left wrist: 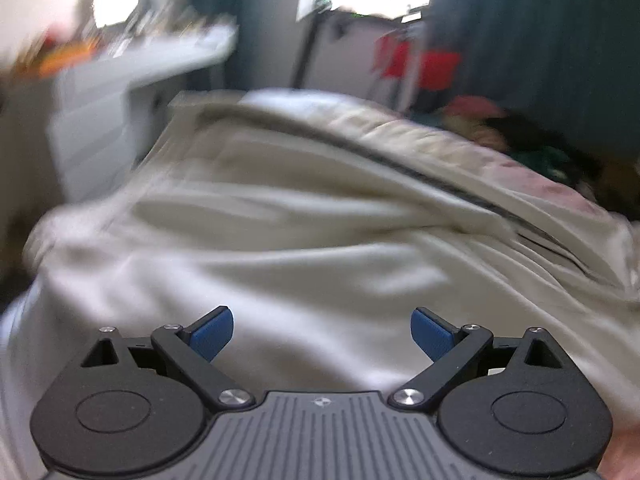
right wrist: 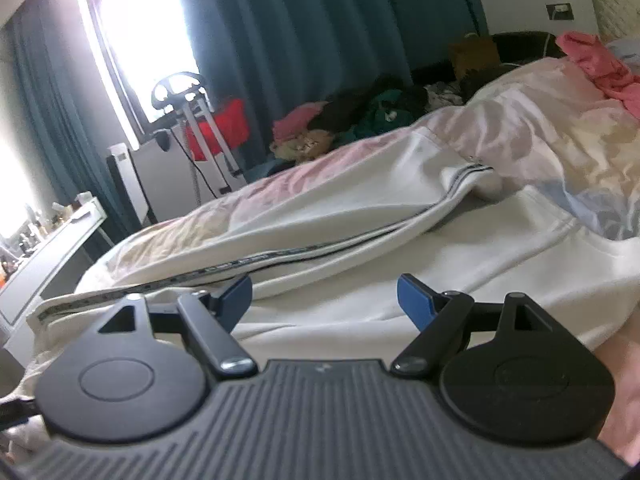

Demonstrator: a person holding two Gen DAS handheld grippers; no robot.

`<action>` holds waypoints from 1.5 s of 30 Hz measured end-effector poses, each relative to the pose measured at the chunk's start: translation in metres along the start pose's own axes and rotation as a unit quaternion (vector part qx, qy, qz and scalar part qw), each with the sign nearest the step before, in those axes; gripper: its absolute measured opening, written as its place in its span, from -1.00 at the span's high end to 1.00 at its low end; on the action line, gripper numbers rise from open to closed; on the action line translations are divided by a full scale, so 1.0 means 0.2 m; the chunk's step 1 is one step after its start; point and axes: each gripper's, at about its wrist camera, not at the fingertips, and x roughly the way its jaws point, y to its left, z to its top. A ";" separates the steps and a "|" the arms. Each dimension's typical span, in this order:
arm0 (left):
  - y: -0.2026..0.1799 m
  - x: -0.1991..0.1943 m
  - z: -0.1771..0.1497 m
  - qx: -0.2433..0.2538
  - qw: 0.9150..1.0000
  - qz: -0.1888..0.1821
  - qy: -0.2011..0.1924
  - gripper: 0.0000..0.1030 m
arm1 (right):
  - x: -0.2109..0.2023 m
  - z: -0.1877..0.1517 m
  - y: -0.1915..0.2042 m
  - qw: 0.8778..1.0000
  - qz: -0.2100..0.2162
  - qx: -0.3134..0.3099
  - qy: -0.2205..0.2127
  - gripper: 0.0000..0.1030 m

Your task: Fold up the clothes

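Note:
A white garment (left wrist: pixel 304 232) with a dark striped side band lies spread and wrinkled on the bed; the left wrist view is blurred by motion. It also shows in the right wrist view (right wrist: pixel 360 216), its striped band (right wrist: pixel 280 256) running left to right. My left gripper (left wrist: pixel 322 334) is open and empty, just above the white cloth. My right gripper (right wrist: pixel 324 300) is open and empty, low over the same garment near the striped band.
A pile of mixed clothes (right wrist: pixel 352 120) lies at the far side of the bed, with a pink garment (right wrist: pixel 600 64) at the right. A white desk (right wrist: pixel 52 240) with small items stands left. A stand with a red item (right wrist: pixel 216 124) and teal curtains (right wrist: pixel 320 28) are behind.

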 end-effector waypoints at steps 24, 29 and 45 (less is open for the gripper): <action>0.76 0.08 0.19 -0.252 0.966 -0.055 -0.007 -0.74 | 0.08 0.00 -0.16 0.995 -0.015 0.080 0.057 -0.58; 0.74 0.07 0.20 -0.265 0.960 -0.083 -0.027 -0.74 | 0.10 -0.01 -0.11 0.996 0.002 0.070 0.061 -0.57; 0.86 0.05 0.13 -0.362 0.924 -0.123 -0.008 -0.41 | 0.08 -0.02 -0.19 0.992 -0.045 0.107 0.046 -0.57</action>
